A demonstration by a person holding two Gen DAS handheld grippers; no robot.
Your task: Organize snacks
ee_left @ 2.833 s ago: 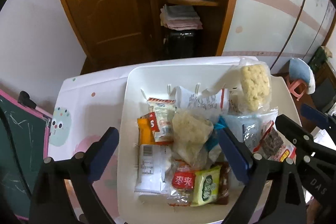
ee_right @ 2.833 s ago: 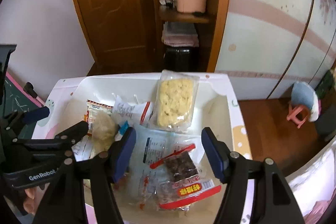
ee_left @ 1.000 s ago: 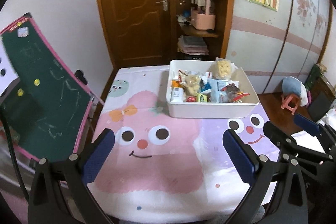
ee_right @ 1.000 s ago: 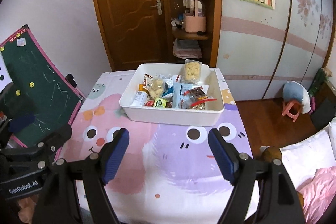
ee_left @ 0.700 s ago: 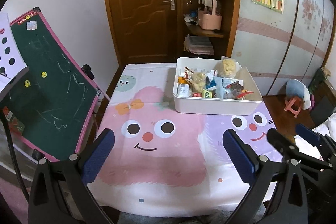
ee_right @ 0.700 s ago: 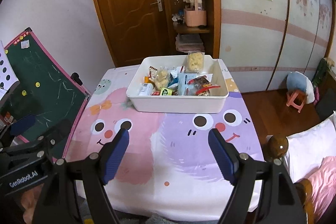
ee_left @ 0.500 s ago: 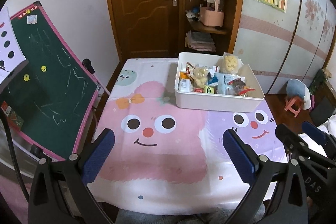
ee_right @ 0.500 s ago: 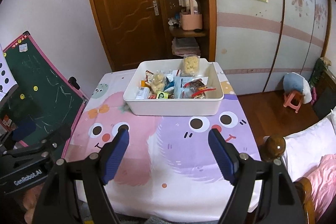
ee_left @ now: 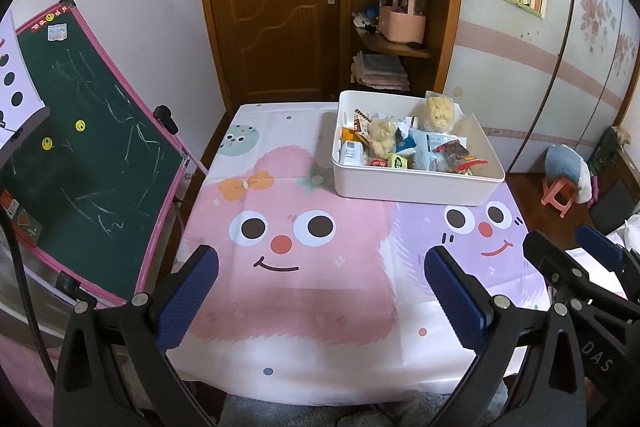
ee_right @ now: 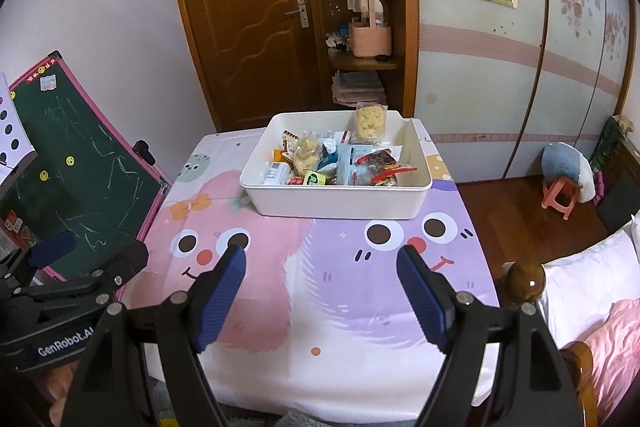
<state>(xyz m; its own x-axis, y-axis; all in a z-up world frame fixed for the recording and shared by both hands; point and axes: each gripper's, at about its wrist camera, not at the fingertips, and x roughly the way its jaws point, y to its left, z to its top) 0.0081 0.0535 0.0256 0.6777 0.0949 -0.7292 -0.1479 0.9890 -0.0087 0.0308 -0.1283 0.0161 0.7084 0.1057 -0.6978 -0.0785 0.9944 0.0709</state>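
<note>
**Both hand-held grippers pulled back from the bin**

Since the earlier close-up over the snacks, both have withdrawn to the tabletop's near edge. Left hand-held gripper (ee_left: 318,291) and right hand-held gripper (ee_right: 322,291): jaws wide, empty. White bin (ee_right: 336,203) sits at the far edge, snacks (ee_right: 340,157) piled inside. Looks finished; otherwise, next move calls for reaching forward again.

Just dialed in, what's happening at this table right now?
A person holds two grippers over the near edge of the cartoon tablecloth. The left gripper and the right gripper both have open jaws and hold nothing. All the snack packets lie in the white bin at the far side of the table.
</note>
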